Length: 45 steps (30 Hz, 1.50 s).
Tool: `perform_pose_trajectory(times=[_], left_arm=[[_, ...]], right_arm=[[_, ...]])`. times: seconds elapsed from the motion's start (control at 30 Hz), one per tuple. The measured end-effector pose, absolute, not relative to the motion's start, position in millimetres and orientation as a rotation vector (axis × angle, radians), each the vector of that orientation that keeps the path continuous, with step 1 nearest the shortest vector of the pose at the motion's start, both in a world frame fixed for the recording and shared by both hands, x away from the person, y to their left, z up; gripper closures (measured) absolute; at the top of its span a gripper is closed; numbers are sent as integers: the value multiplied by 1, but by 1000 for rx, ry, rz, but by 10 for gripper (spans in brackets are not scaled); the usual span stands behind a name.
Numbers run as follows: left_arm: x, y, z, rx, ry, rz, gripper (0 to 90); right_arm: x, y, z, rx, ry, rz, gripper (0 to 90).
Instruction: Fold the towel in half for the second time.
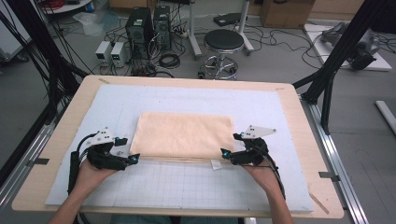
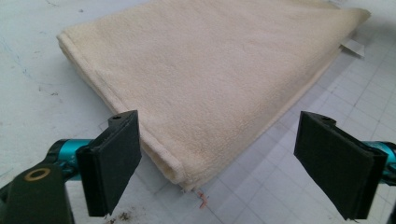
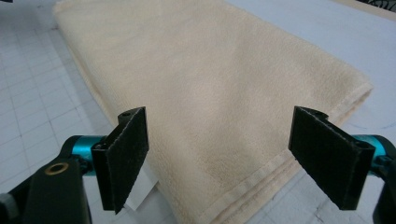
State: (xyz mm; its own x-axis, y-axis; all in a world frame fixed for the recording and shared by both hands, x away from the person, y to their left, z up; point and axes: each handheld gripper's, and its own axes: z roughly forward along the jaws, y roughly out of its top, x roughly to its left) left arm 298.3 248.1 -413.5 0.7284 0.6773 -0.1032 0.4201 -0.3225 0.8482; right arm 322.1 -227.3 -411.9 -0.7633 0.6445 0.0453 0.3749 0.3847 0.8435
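A single wooden desk [image 1: 289, 100] carries one pale blue mat [image 1: 112, 100] marked with a grid on its near half, and on that mat lies one folded cream towel [image 1: 184, 134]. In the high view the towel sits at the middle of the mat, flat, its long axis running left to right across the desk and its short sides pointing toward the two hands. Its near long edge shows stacked layers, and one small white label [image 1: 215, 164] sticks out from under that edge at the near right corner.

Two hand-held grippers flank the towel's near corners. The left gripper [image 1: 133, 159] rests by the near left corner; in the left gripper view [image 2: 217, 156] its jaws stand wide apart and released, the towel's corner lying between them on the mat without either pad pressing on it. The right gripper [image 1: 225, 154] sits by the near right corner; in the right gripper view [image 3: 217, 149] its jaws are likewise spread and released, straddling the hemmed corner with clear gaps on both sides. One person's two forearms enter from the bottom of the high view.
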Motion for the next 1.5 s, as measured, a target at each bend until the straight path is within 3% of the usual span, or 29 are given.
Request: perform_pose_trajectory(times=[0.2,1.5], left_arm=[[292,250,-412,1957,848,355,104],[256,257,-410,1969,836,376,103]], right_arm=[[315,-228,-411,894,2336,1325,161],[273,-260,-413,925,2268,1304,158]])
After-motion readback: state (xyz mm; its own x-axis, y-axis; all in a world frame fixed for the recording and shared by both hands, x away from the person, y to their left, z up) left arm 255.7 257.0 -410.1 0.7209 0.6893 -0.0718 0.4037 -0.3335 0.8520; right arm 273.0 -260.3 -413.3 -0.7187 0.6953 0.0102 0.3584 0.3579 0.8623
